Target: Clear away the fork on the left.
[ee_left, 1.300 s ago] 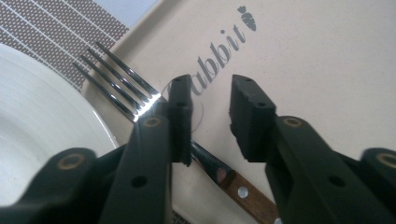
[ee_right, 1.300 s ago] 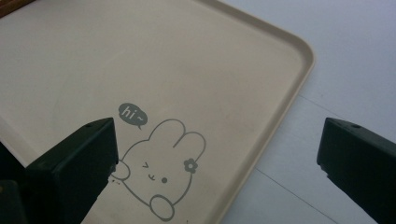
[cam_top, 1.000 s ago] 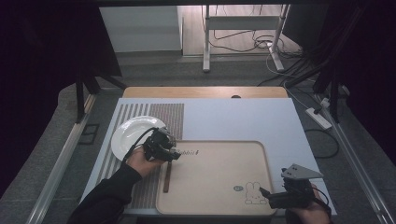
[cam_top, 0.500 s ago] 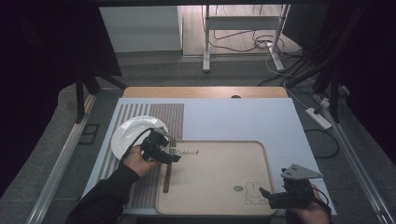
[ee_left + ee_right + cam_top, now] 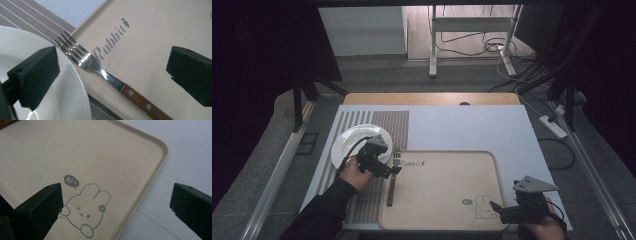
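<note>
Your left gripper [image 5: 391, 171]: jaws spread wide, holding nothing, poised above the fork [image 5: 100, 70], which lies between them in the left gripper view. Fork: steel tines, wooden riveted handle, lying over the left rim of the beige tray [image 5: 447, 200], tines beside the "Rabbit" lettering [image 5: 110, 42]. White plate [image 5: 349, 142]: just beside the tines, under your left jaw, resting on the striped placemat [image 5: 392, 125]. Your right gripper [image 5: 497, 209]: jaws wide apart, empty, at the tray's near right corner, its left jaw over the rabbit drawing [image 5: 87, 215], its right jaw over the pale table surface [image 5: 462, 127].
</note>
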A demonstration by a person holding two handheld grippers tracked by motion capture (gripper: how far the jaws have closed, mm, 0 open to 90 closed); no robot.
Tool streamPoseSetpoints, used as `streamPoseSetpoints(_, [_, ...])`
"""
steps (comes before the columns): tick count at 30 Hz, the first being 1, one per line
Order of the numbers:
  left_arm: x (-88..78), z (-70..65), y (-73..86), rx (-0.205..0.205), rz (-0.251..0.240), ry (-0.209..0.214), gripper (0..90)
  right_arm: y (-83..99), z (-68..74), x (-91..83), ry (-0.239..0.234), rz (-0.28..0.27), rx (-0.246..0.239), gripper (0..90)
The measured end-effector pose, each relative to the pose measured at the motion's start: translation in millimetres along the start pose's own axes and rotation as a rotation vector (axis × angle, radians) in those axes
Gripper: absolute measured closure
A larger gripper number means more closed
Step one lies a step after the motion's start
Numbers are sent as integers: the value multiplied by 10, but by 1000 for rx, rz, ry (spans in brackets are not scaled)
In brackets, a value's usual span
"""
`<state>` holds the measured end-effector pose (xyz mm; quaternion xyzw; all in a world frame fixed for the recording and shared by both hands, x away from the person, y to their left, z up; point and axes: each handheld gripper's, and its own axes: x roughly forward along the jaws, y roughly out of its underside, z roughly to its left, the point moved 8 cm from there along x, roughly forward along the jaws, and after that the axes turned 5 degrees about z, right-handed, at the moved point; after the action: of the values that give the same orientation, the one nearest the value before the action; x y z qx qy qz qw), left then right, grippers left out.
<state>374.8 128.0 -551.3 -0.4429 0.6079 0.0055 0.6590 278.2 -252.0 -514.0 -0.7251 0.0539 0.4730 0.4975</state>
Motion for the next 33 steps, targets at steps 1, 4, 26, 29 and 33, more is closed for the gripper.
streamPoseSetpoints(1, [-7,8,16,2,2,-7,0,-1,1,0,0,0,0,0])
streamPoseSetpoints(4, [-30,16,45,-3,-4,-18,0,0,1,1,1,2,-2,0])
streamPoseSetpoints(26, [-166,-103,131,-69,-84,108,0,-5,6,3,0,2,-2,0])
streamPoseSetpoints(29, [-186,-102,143,-59,-85,104,0,-5,6,2,0,1,-2,0])
streamPoseSetpoints(33, [-205,-103,170,-42,-83,91,0,-5,7,2,0,1,-3,0])
